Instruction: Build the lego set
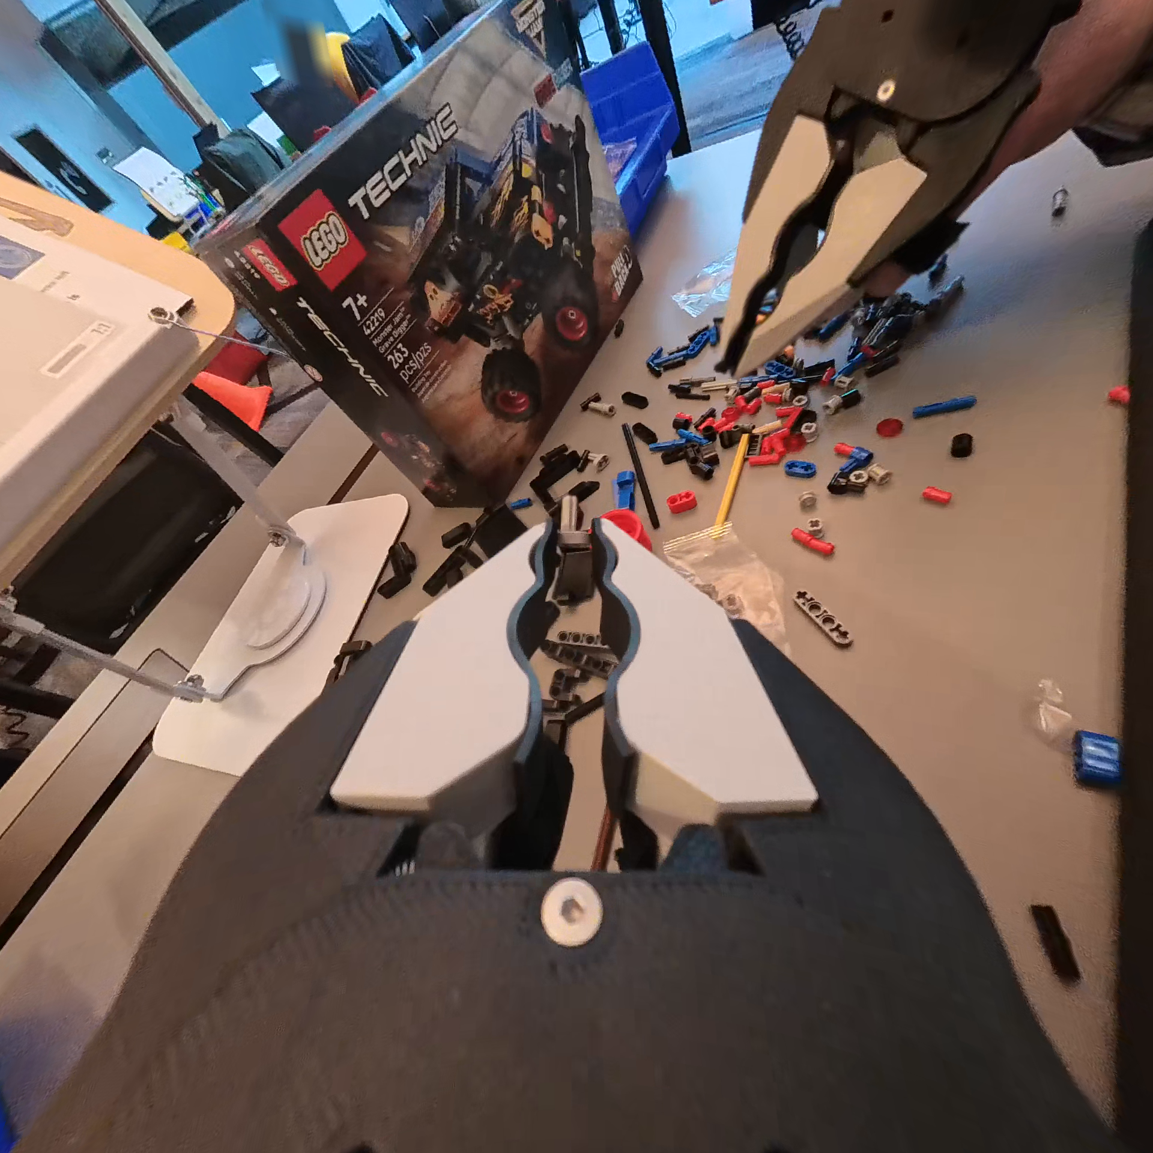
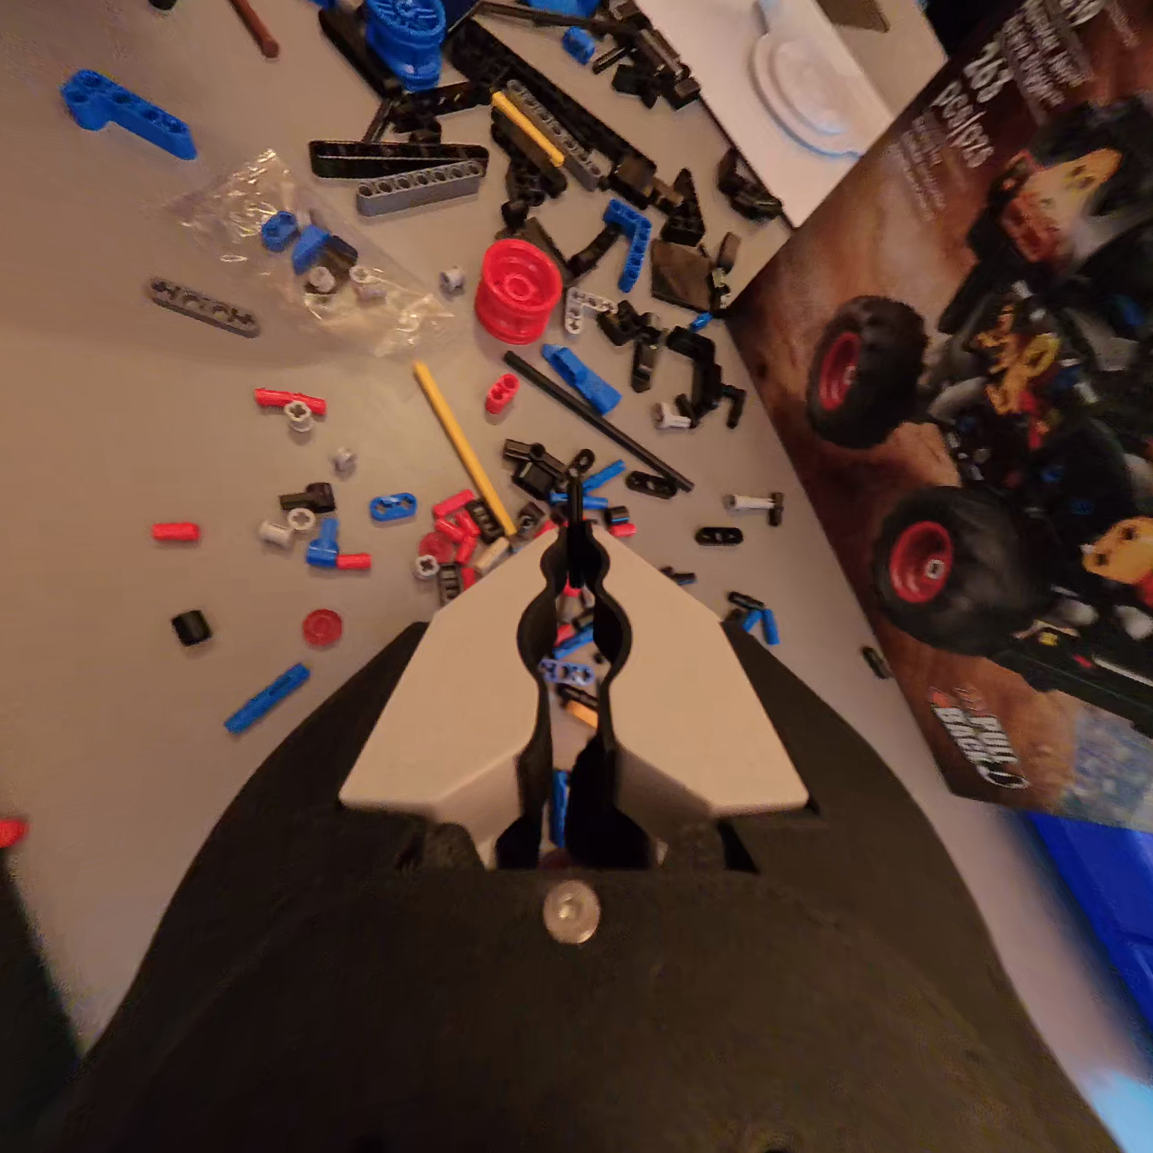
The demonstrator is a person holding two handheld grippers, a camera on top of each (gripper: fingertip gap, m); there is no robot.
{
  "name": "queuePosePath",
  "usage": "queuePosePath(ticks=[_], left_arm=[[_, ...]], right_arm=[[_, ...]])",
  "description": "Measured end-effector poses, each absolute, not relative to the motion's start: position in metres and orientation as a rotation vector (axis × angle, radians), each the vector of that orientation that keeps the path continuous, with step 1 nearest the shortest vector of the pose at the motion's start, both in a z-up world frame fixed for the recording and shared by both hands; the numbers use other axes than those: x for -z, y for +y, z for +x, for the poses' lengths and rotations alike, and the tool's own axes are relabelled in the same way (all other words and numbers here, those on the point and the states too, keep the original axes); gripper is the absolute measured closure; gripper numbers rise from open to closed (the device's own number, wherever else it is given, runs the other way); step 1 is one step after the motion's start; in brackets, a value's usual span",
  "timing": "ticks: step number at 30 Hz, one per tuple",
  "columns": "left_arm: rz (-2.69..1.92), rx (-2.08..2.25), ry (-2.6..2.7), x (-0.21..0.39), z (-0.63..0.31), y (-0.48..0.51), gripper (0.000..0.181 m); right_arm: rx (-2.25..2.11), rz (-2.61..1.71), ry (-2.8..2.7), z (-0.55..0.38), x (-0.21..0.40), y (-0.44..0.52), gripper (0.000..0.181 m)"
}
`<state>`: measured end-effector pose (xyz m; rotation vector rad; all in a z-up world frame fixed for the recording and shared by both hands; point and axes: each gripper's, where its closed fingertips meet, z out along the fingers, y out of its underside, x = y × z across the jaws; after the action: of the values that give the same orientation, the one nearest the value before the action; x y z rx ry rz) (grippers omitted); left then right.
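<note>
Grey tabletop (image 1: 936, 624) carries scattered red, blue and black plastic lego pieces (image 2: 462, 524) beside the printed cardboard set box (image 1: 437, 299). Left gripper (image 1: 571, 543) is clamped on a small black-and-grey connector piece (image 1: 573, 555). Right gripper (image 2: 577, 549) is clamped on a thin black link piece (image 2: 577, 499) above the pile. Align both parts squarely before pressing together; maintain grip pressure.

Loose pieces (image 1: 767, 430) lie on table (image 1: 998, 593) right of box (image 1: 449, 281).

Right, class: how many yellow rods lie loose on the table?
2 yellow rods: one near the red wheel hub, one atop a grey beam; others may be hidden.
</note>
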<state>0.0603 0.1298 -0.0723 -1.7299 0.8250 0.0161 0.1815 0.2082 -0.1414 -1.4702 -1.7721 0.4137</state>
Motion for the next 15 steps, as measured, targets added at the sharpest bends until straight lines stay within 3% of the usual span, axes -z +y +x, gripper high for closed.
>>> queuePosePath(ticks=[15], left_arm=[[-1.746, -0.032, 0.828, 0.081, 0.059, 0.128, 0.173]], right_arm=[[-0.443, -1.532, -1.820, 0.175, 0.162, 0.191, 0.178]])
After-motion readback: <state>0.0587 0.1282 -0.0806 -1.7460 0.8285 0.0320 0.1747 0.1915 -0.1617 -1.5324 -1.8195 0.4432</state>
